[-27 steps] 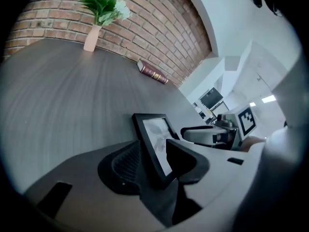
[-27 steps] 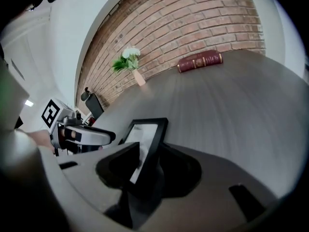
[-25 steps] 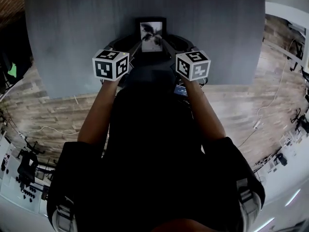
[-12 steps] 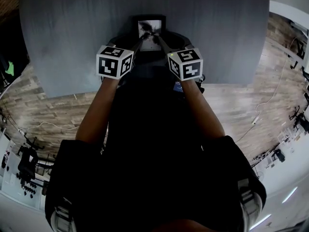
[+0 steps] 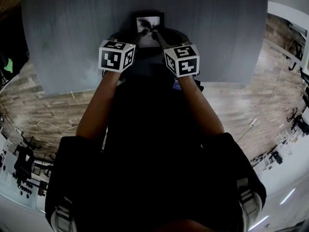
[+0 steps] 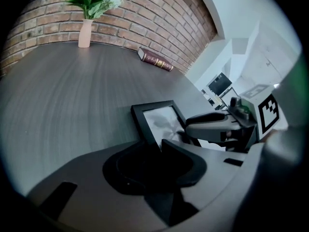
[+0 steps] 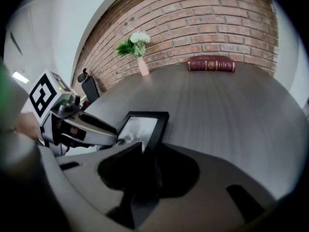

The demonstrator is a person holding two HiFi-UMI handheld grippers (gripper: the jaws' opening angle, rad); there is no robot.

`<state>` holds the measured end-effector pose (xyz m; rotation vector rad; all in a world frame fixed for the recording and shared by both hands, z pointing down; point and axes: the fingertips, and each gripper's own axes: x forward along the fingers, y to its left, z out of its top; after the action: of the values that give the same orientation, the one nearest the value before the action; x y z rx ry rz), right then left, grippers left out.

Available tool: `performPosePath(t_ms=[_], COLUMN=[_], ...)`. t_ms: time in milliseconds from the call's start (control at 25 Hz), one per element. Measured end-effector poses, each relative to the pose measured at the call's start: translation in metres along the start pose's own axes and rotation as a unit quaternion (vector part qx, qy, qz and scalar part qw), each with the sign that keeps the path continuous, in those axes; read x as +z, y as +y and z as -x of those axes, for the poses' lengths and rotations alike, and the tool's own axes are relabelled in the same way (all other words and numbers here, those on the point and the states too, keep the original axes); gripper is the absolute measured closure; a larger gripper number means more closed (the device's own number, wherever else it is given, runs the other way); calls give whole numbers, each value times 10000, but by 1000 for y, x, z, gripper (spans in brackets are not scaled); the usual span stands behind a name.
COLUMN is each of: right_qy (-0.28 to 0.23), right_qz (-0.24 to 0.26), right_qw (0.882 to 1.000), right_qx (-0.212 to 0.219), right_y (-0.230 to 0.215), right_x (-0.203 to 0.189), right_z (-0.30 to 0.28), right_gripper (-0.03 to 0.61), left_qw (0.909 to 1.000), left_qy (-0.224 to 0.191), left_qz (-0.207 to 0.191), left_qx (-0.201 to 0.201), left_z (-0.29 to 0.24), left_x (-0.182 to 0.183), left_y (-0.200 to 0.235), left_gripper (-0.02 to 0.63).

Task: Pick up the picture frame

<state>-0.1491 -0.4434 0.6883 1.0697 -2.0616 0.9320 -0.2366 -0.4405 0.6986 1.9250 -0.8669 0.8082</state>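
Picture frame (image 5: 148, 24), black with a pale print, is at the middle of the grey table (image 5: 67, 37), close to my near edge. Far left by the brick wall stands a vase of greenery (image 6: 86, 30). My left gripper (image 5: 141, 35) has its jaws pinched down on the frame's near left corner. My right gripper (image 5: 157, 35) is clamped the same way on the near right corner, so both tips are almost meeting. Whether the frame is clear of the surface, I can't tell. Far right, a red book (image 7: 211, 63) lies by the wall.
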Motion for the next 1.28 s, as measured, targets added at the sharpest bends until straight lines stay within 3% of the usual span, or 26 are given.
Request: performPosePath(t_ms=[280,480,680,880,1080,1280], right_qy=[-821,-1674,-2450,-3048,-3717,-4081], right_qz=[330,693,955,1273,1309,1498], right_qw=[9959,9830,9644,9436,9190,9005], right_qx=[-164,-291,-284,-233,-76,76], right_y=[23,58,88,118,129,133], right_x=[46,92,124,146,157,144], right_z=[56,121,185,239,292,341], right_gripper=[491,495,497,497,497,497], left_qw=[9962,9834,9586,9266,8999,8836], left_qy=[-841,-1703,-2667,-3493,-3975,-4272], left_qz=[-243,-627,-999,-1389,-1772,-1872], left_qx=[22,38,57,139,289,420], left_z=[58,127,201,277,318,339], left_x=[30,65,100,119,120,103], left_y=[-25,-52,-89,-127,-172,-216], left_gripper=[529,529,529,529,528,528])
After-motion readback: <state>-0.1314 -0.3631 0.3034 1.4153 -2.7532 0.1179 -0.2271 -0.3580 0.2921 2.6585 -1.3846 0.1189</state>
